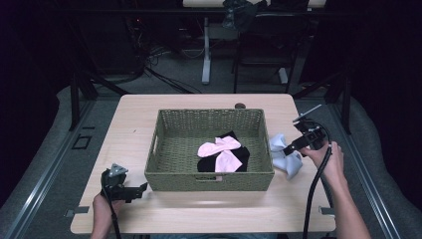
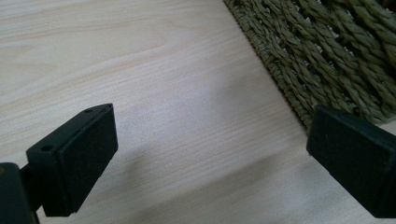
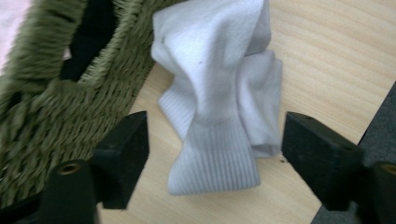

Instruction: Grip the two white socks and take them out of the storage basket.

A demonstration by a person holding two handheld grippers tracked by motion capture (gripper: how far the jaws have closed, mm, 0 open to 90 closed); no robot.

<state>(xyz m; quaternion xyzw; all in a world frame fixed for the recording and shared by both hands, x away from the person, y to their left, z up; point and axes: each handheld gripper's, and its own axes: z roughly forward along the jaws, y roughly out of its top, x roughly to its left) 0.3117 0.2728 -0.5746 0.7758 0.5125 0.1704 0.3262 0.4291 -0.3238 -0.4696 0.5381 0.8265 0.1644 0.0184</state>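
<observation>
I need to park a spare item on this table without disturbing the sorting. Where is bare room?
The wide strip of table left of the basket is bare, as is the front edge between the left gripper and the right forearm. Right of the basket is crowded: white socks lie there under the right gripper.

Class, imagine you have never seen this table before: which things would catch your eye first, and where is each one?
First the green woven basket in the middle of the table, with pink socks lying on black ones inside. Next the white socks, bunched on the wood just outside the basket's right wall, with the right gripper open over them, one of its fingers on either side.
</observation>
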